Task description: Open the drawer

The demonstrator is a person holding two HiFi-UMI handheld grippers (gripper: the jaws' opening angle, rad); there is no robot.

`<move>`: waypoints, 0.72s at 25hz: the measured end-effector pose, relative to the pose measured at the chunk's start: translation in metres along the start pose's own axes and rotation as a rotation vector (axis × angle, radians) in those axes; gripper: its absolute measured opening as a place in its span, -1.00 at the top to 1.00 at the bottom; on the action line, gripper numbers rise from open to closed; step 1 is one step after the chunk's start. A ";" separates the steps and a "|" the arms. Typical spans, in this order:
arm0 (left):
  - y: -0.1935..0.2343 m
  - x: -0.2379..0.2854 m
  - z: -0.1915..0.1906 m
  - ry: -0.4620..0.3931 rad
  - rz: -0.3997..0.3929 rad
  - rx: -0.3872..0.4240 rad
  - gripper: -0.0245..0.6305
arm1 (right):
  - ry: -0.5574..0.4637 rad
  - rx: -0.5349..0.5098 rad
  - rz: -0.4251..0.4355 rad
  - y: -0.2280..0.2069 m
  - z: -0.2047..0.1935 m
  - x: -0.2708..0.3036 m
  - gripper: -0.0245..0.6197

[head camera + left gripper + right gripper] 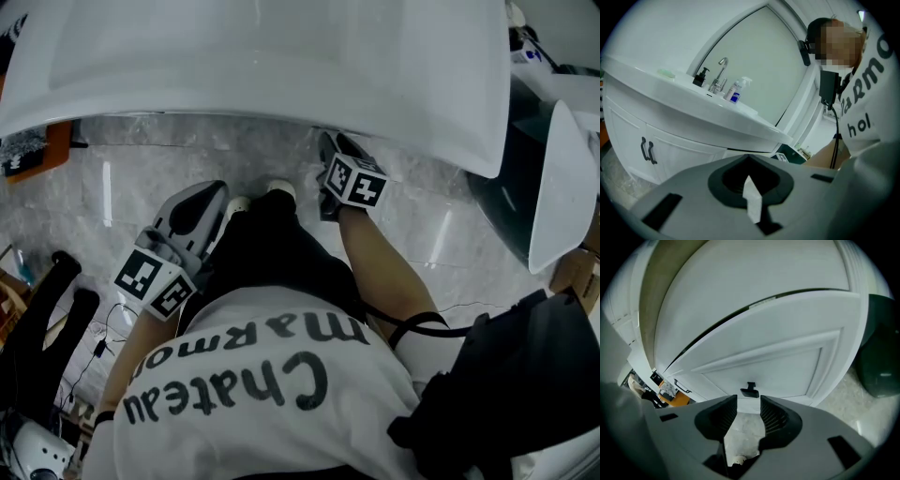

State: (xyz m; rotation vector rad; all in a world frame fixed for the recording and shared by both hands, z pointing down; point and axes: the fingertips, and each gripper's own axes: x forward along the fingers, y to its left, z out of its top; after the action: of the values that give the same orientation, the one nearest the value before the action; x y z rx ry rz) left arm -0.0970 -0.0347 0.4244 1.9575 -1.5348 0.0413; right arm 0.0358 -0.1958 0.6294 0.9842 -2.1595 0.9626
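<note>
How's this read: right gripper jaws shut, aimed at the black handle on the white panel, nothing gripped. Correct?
No: the right gripper has its jaws apart, not shut; the right gripper view shows it. Rest holds: aimed at the black handle on the white panel, nothing gripped.

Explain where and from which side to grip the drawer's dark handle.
Grip the dark handle across its small protruding bar, coming straight on from the front: it sticks out from the white drawer front, ahead of the open right gripper.
</note>
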 end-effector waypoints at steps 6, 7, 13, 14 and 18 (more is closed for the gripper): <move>0.012 -0.007 0.000 -0.014 0.023 0.005 0.92 | -0.008 0.003 -0.023 -0.001 0.005 0.010 0.39; 0.014 -0.009 -0.001 -0.014 0.027 0.005 0.92 | -0.011 -0.004 -0.026 0.000 0.007 0.012 0.39; 0.023 -0.016 -0.004 -0.019 0.042 -0.006 0.93 | 0.019 0.002 -0.097 -0.005 0.013 0.021 0.46; 0.025 -0.017 -0.004 -0.019 0.044 -0.009 0.93 | 0.027 0.003 -0.110 -0.006 0.013 0.021 0.46; 0.027 -0.020 0.000 -0.009 0.041 -0.026 0.93 | 0.044 -0.011 -0.116 -0.007 0.012 0.022 0.47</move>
State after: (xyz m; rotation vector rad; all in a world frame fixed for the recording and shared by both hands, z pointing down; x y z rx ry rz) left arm -0.1267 -0.0203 0.4292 1.9082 -1.5740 0.0302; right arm 0.0268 -0.2178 0.6412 1.0615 -2.0457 0.9080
